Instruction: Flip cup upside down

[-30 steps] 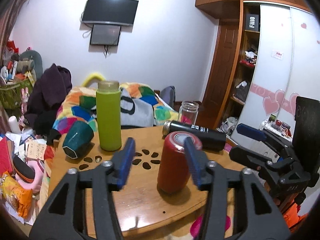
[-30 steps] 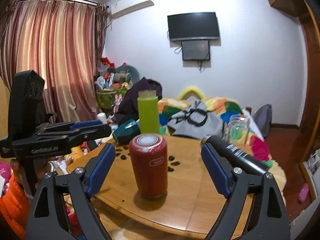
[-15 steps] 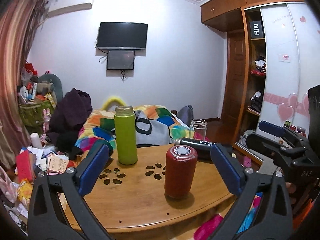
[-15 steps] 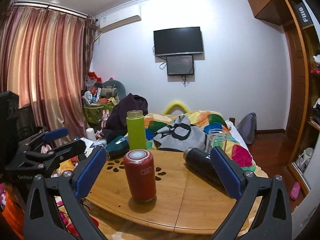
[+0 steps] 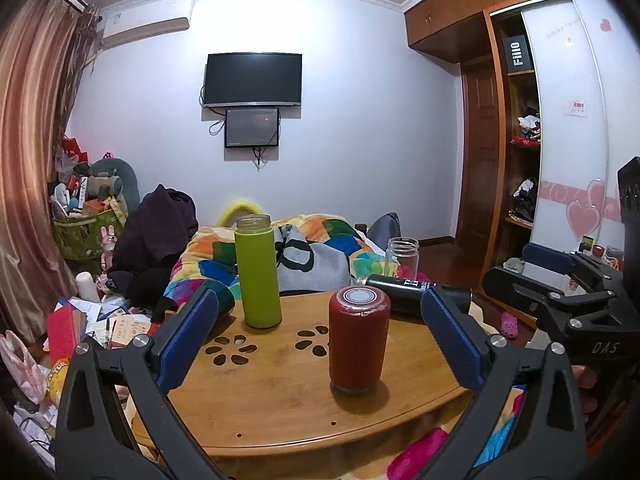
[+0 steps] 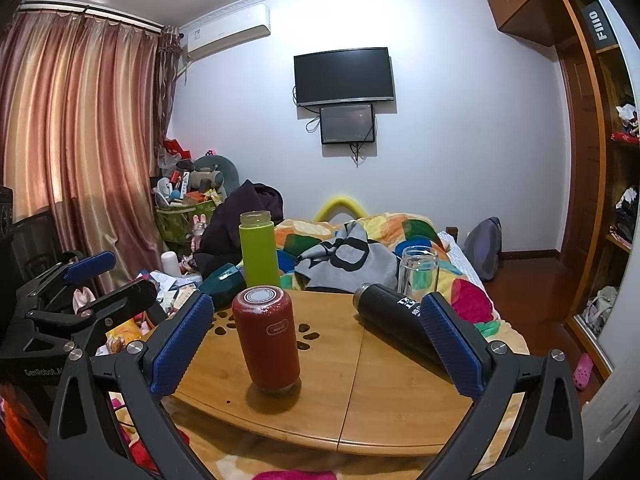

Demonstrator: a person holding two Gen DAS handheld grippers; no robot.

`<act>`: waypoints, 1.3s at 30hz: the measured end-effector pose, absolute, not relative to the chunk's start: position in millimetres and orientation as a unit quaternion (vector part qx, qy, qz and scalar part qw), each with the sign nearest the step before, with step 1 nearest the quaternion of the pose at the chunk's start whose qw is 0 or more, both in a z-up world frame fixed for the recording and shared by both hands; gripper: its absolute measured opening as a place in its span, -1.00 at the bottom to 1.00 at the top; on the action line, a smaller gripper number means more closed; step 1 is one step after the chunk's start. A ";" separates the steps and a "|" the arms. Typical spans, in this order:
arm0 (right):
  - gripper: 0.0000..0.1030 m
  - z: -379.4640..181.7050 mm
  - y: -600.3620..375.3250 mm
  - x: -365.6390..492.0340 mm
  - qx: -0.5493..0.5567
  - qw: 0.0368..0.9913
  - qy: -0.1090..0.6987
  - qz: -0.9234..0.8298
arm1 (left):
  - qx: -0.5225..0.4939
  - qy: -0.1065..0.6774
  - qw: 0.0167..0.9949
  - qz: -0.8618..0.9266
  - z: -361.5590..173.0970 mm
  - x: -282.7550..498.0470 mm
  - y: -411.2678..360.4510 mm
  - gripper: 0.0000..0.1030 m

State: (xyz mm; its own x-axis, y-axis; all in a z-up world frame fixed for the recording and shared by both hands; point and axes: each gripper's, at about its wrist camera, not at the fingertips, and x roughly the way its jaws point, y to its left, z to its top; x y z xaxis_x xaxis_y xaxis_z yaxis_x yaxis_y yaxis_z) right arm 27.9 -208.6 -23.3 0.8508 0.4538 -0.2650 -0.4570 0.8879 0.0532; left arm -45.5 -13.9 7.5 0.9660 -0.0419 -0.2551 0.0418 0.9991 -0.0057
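Note:
A red cup (image 5: pixel 359 338) stands on the round wooden table (image 5: pixel 280 412) with its flat metal base up; it also shows in the right wrist view (image 6: pixel 267 342). My left gripper (image 5: pixel 320 336) is open and empty, held back from the cup near the table's front edge. My right gripper (image 6: pixel 316 340) is open and empty, also back from the cup, which stands left of its centre line. Each gripper shows in the other's view: the right one (image 5: pixel 560 284) at the right, the left one (image 6: pixel 92 284) at the left.
A tall green bottle (image 5: pixel 257 272) stands behind the red cup. A black bottle (image 6: pixel 396 320) lies on its side at the right. A clear glass jar (image 6: pixel 418 270) and a dark teal cup (image 6: pixel 222 280) on its side sit at the far edge. A cluttered bed lies behind.
My left gripper has opened wide and drawn back and up from the red cup, which stays standing. My right gripper has also pulled back.

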 end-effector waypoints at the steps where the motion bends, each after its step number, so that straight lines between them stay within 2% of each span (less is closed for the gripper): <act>1: 1.00 -23.1 -208.5 28.1 -0.006 0.962 0.136 0.237 | 0.001 0.129 0.991 -0.021 7.6 -45.6 -14.7 1.00; 39: 1.00 -22.2 -208.9 24.4 0.003 0.962 0.133 0.239 | 0.001 0.114 0.993 -0.011 14.9 -51.7 -15.1 1.00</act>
